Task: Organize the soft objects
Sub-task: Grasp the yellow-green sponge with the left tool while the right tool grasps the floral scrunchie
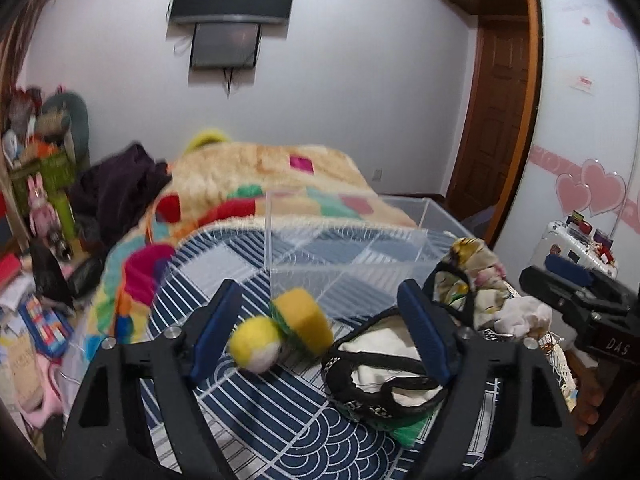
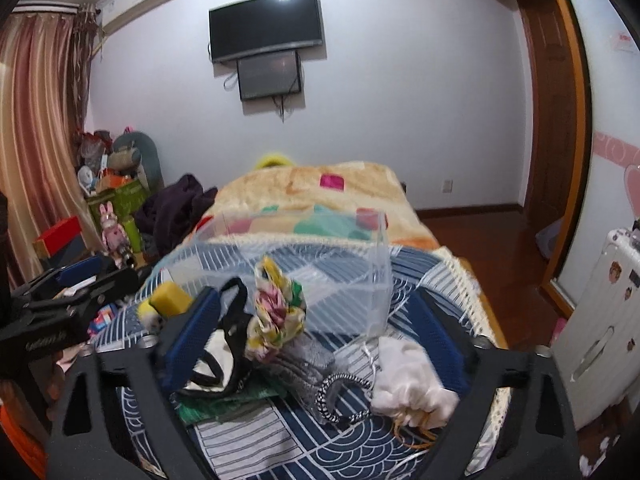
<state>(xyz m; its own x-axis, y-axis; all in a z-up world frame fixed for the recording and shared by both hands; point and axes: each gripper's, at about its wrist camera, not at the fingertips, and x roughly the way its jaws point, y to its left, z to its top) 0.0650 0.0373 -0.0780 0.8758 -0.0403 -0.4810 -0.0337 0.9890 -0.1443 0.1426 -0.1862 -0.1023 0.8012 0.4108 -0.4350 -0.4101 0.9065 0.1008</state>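
A clear plastic bin (image 1: 352, 240) stands on the blue patterned mat (image 1: 280, 420). My left gripper (image 1: 320, 332) is open; a yellow and white plush ball (image 1: 256, 344) and a yellow sponge (image 1: 306, 320) lie between its fingers, blurred. A black-trimmed white pouch (image 1: 380, 376) lies by its right finger. My right gripper (image 2: 320, 332) is open above a floral cloth bundle (image 2: 276, 308), a grey knit piece (image 2: 298, 364), a beaded band (image 2: 340, 400) and a white drawstring bag (image 2: 408, 384). The bin also shows in the right wrist view (image 2: 320, 264).
A colourful fleece blanket (image 1: 272, 176) covers the bed behind the bin. A dark garment (image 1: 116, 184) and cluttered toys and boxes (image 1: 40, 168) sit left. A white suitcase (image 2: 600, 320) stands right by the wooden door (image 1: 504, 112).
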